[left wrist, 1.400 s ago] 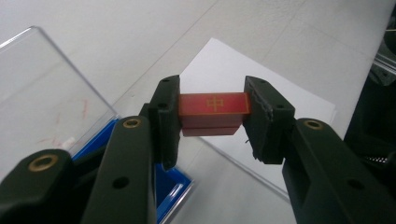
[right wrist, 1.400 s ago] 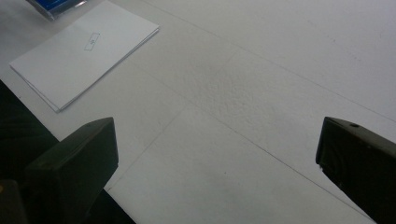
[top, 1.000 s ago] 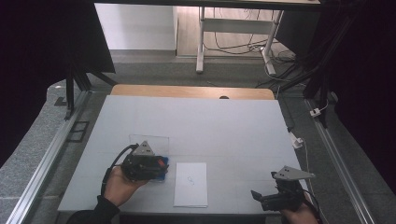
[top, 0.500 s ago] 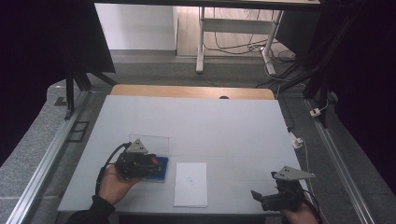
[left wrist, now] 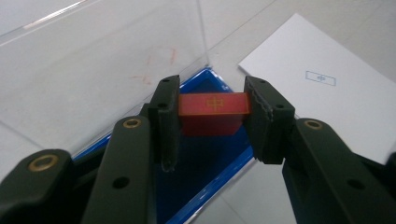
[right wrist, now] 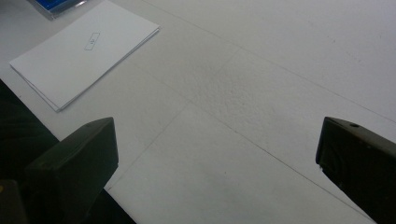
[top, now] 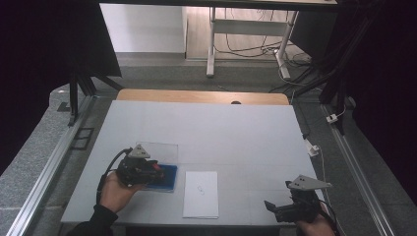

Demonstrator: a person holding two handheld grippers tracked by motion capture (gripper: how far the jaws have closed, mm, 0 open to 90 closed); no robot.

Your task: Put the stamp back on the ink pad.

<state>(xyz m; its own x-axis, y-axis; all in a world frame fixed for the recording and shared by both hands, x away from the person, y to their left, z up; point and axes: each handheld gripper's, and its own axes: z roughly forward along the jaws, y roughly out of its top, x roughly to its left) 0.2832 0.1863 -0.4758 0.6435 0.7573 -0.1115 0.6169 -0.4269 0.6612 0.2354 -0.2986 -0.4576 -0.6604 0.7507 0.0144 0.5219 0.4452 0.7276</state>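
Observation:
My left gripper (left wrist: 212,122) is shut on a small red block (left wrist: 214,108) with a gold mark on its top face. It holds the block just above a blue pad (left wrist: 201,175) in a case whose clear lid (left wrist: 107,65) stands open behind it. In the high view the left gripper (top: 158,171) sits over the blue pad (top: 168,181) at the table's front left. A white paper stack (top: 201,194) printed with a small rectangle lies right of it. My right gripper (top: 275,209) hovers open at the front right, with nothing between its jaws (right wrist: 217,154).
The white table (top: 221,128) stretches far back, with a wooden strip (top: 196,96) along its rear edge. Metal rails (top: 54,162) run down both sides. In the right gripper view the paper stack (right wrist: 84,51) lies at the upper left by the table's front edge.
The left gripper has drifted a little left and back with the red block, uncovering more of the blue pad. The right gripper has stayed put.

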